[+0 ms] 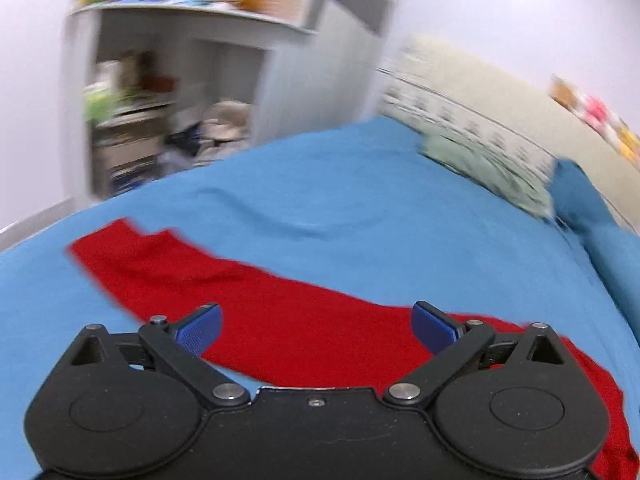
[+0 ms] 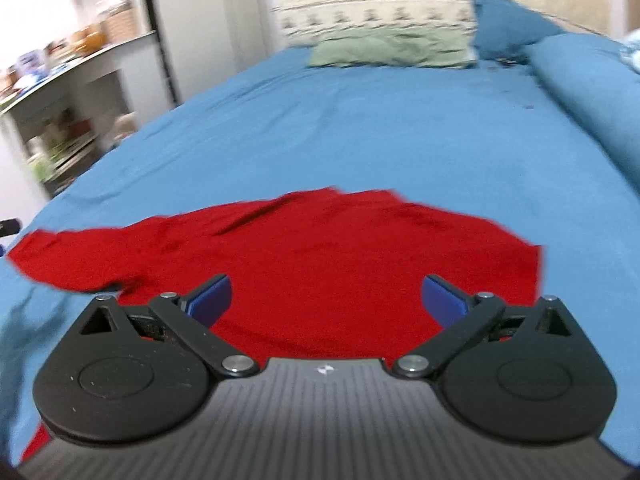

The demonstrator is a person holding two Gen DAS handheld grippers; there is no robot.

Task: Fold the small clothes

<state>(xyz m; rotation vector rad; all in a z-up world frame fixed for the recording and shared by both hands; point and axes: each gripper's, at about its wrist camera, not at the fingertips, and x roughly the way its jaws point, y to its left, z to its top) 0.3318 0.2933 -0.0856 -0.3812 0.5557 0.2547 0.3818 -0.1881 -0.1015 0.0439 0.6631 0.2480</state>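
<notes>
A red long-sleeved garment [image 1: 256, 300] lies spread on the blue bed sheet [image 1: 340, 200]. In the left wrist view one sleeve runs out to the far left. My left gripper [image 1: 316, 328] is open and empty, just above the garment's sleeve and body. In the right wrist view the garment [image 2: 320, 248] lies flat with a sleeve stretched to the left. My right gripper [image 2: 326, 300] is open and empty, hovering over the garment's near edge. Both views are blurred by motion.
A green pillow [image 2: 392, 50] and a blue pillow [image 2: 508, 20] lie at the head of the bed. A rolled blue blanket [image 2: 592, 92] runs along the right side. Cluttered grey shelves [image 1: 160, 100] stand left of the bed.
</notes>
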